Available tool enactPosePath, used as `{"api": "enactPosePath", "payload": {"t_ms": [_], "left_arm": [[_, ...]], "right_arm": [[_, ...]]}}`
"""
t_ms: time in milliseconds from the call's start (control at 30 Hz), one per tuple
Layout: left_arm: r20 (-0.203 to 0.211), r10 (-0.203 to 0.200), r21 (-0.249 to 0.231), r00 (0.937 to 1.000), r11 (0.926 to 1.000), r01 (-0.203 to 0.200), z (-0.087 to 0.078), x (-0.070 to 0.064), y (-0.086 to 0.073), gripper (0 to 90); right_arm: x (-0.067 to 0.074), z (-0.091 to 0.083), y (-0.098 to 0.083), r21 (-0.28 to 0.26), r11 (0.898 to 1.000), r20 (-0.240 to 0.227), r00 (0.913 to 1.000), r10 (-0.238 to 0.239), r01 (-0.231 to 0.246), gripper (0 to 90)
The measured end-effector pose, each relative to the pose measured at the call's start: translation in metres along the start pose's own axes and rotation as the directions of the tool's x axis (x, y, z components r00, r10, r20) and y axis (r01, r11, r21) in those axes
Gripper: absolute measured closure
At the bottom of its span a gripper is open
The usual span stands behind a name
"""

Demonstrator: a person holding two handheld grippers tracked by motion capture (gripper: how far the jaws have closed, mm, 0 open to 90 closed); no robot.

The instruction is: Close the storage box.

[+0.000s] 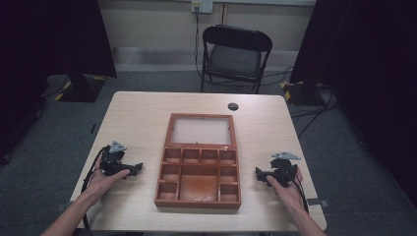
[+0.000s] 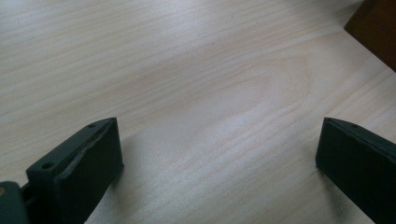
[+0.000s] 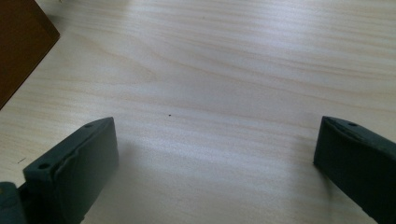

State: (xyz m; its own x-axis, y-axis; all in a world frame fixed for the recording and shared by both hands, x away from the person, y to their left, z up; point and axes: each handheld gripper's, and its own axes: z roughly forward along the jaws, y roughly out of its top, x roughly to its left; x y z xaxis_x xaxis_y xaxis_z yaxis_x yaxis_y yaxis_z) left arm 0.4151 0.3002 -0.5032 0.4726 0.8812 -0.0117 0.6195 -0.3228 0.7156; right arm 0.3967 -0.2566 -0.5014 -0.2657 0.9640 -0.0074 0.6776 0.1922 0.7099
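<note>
Wooden compartment box (image 1: 198,167) lies open between left gripper (image 1: 135,169) and right gripper (image 1: 259,172), beyond both jaw tips. Jaws spread wide, empty. Likely rigid, weighty; glass-panelled lid fragile; grasp side walls.

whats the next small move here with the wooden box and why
Probably bring the left gripper inward toward the wooden box. The box lies open, lid folded flat behind it, compartments apparently bare. Both grippers rest on the table with jaws wide and nothing between them, one on each side, the right gripper equally apart from it.
</note>
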Motion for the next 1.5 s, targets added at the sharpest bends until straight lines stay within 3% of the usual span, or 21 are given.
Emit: {"api": "enactPosePath", "payload": {"t_ms": [67, 100, 167, 333, 367, 400, 467, 533, 700, 800, 933, 1033, 1100, 1133, 1167, 1200, 1367, 1433, 1500], "left_arm": [[0.000, 0.011, 0.008, 0.9999, 0.9999, -0.011, -0.001, 0.001, 0.001, 1.7], [-0.002, -0.005, 0.005, 1.0000, 1.0000, 0.005, -0.001, 0.000, 0.001, 1.7], [-0.004, -0.022, 0.006, 0.9997, 0.9997, 0.022, -0.006, 0.002, 0.002, 12.8], [0.005, -0.010, 0.017, 0.9999, 0.9998, 0.010, -0.008, 0.002, 0.002, 15.4], [0.008, -0.014, 0.016, 0.9999, 0.9998, 0.014, -0.008, 0.001, 0.002, 15.4], [0.019, -0.012, 0.023, 0.9998, 0.9997, 0.011, -0.008, 0.000, 0.003, 15.9], [0.035, -0.010, 0.030, 0.9993, 0.9995, 0.009, -0.009, -0.001, 0.005, 16.3], [0.047, -0.009, 0.024, 0.9988, 0.9997, 0.008, -0.010, -0.001, 0.007, 16.5], [0.070, -0.029, 0.006, 0.9971, 0.9996, 0.028, -0.014, 0.000, 0.011, 16.5], [0.071, -0.028, -0.011, 0.9971, 0.9995, 0.029, -0.017, 0.000, 0.014, 17.6], [0.093, -0.032, -0.030, 0.9952, 0.9990, 0.034, -0.024, -0.003, 0.019, 20.3], [0.093, -0.035, -0.035, 0.9951, 0.9986, 0.038, -0.026, -0.005, 0.021, 20.2], [0.081, -0.014, -0.043, 0.9966, 0.9989, 0.017, -0.028, -0.007, 0.025, 19.7], [0.068, 0.014, -0.071, 0.9976, 0.9974, -0.009, -0.030, -0.011, 0.028, 19.3], [0.068, 0.014, -0.071, 0.9976, 0.9974, -0.009, -0.030, -0.011, 0.028, 19.3], [0.099, 0.014, -0.056, 0.9950, 0.9984, -0.009, -0.030, -0.012, 0.033, 19.2], [0.089, 0.026, -0.092, 0.9957, 0.9956, -0.017, -0.030, -0.016, 0.042, 19.2], [0.102, 0.015, -0.076, 0.9947, 0.9971, -0.007, -0.027, -0.017, 0.046, 19.2], [0.094, 0.031, -0.073, 0.9951, 0.9971, -0.025, -0.025, -0.019, 0.051, 19.2]], "right_arm": [[0.001, 0.000, -0.001, -0.003, 1.000, 0.012, 0.9999, 0.009, -0.009, 0.0], [0.001, 0.000, -0.001, -0.003, 1.000, 0.012, 0.9999, 0.009, -0.009, 0.0], [0.002, -0.001, -0.001, 0.002, 1.000, 0.011, 0.9998, 0.015, -0.015, 0.0], [0.003, -0.002, 0.000, 0.008, 1.000, 0.008, 0.9999, 0.010, -0.010, 1.2], [0.003, -0.003, 0.000, 0.005, 1.000, 0.011, 0.9998, 0.017, -0.017, 6.2], [0.003, -0.005, 0.001, -0.014, 1.000, 0.019, 0.9995, 0.024, -0.023, 17.1], [0.002, -0.006, 0.002, -0.018, 0.999, -0.001, 0.9992, 0.039, -0.039, 12.8], [0.003, -0.006, 0.002, -0.019, 0.998, -0.007, 0.9984, 0.057, -0.057, 15.3], [0.006, -0.006, 0.003, -0.017, 0.999, -0.012, 0.9995, 0.031, -0.031, 14.4], [0.006, -0.011, 0.007, -0.037, 0.999, -0.039, 0.9989, 0.027, -0.029, 14.6], [0.001, -0.024, 0.016, -0.108, 0.993, -0.050, 0.9978, 0.043, -0.048, 15.3], [0.000, -0.027, 0.018, -0.106, 0.993, -0.062, 0.9972, 0.042, -0.048, 15.5], [0.000, -0.028, 0.020, -0.112, 0.993, -0.062, 0.9977, 0.029, -0.036, 16.5], [0.002, -0.029, 0.022, -0.107, 0.994, -0.069, 0.9975, 0.018, -0.025, 17.0], [0.002, -0.029, 0.022, -0.107, 0.994, -0.069, 0.9975, 0.018, -0.025, 17.0], [0.003, -0.031, 0.025, -0.115, 0.993, -0.071, 0.9974, 0.008, -0.017, 19.0], [0.004, -0.033, 0.035, -0.145, 0.989, -0.089, 0.9960, 0.005, -0.018, 18.2], [0.004, -0.033, 0.040, -0.152, 0.988, -0.102, 0.9947, 0.013, -0.029, 18.2], [0.005, -0.032, 0.044, -0.159, 0.987, -0.117, 0.9929, 0.019, -0.038, 18.9]]}}
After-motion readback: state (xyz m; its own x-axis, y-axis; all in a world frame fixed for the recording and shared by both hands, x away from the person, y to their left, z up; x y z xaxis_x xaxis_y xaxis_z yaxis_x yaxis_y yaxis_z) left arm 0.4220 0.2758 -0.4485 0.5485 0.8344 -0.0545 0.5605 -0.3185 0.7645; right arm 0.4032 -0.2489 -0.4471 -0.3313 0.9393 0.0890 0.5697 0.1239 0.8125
